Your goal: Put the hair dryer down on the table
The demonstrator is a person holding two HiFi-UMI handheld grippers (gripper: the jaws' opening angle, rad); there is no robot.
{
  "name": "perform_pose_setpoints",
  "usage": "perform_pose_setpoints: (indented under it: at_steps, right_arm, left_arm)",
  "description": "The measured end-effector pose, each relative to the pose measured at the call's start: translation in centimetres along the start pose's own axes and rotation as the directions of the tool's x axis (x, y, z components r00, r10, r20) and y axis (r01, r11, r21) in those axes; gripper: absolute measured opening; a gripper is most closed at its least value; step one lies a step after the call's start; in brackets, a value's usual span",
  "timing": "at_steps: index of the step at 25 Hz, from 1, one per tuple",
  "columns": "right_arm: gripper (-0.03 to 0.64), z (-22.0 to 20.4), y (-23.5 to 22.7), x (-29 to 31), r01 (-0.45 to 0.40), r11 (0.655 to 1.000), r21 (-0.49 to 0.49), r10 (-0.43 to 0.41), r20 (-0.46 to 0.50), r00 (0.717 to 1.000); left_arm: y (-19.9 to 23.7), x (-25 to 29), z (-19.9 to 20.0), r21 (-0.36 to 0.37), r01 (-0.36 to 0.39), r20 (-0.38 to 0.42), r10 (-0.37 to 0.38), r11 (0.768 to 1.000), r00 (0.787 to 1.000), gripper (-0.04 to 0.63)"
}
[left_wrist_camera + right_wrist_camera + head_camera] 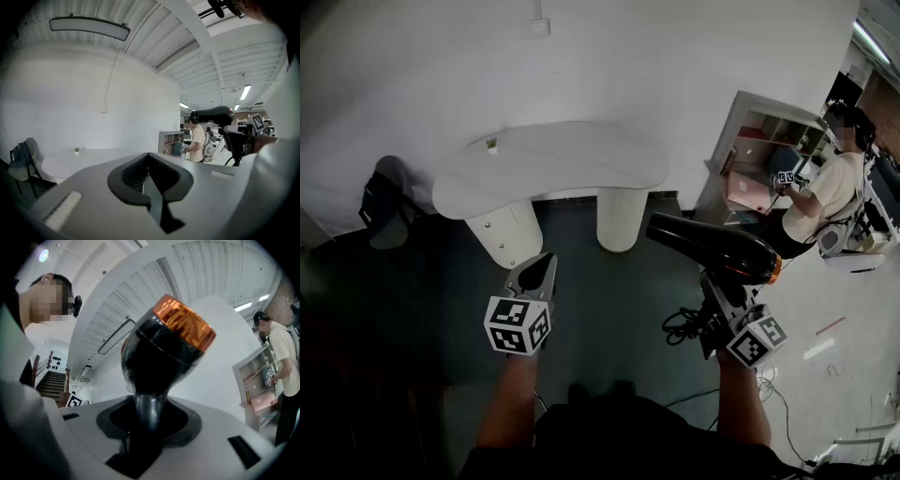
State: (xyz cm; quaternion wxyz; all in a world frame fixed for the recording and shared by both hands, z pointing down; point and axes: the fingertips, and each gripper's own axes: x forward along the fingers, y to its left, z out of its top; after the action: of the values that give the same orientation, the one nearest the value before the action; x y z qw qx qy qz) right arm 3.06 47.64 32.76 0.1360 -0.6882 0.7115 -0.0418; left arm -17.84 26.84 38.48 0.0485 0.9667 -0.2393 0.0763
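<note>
A black hair dryer (712,246) with an orange rear end hangs in the air, right of the white table (553,159) and nearer to me. My right gripper (714,284) is shut on its handle from below. In the right gripper view the hair dryer (164,343) stands upright, and its handle runs down between the jaws of the right gripper (147,411). My left gripper (544,261) hovers in front of the table with its jaws together and nothing in them. The left gripper view shows the left gripper (149,157), the table (70,159) beyond it, and the hair dryer (213,114) at right.
A tiny potted plant (491,143) stands on the table's far left. A chair with a bag (382,211) stands left of the table. A white shelf unit (764,141) and a person (825,187) are at right. A black cord (680,326) lies coiled on the floor.
</note>
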Motion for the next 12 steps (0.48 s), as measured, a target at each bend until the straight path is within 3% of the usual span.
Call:
perform_pose_setpoints:
  at_steps: [12]
  right_arm:
    - [0.161,0.4,-1.9,-0.6,0.001,1.0,0.017,-0.001,0.024,1.0]
  left_arm:
    - [-1.2,1.3,-0.1,0.008,0.006,-0.008,-0.006,1.0,1.0,0.011]
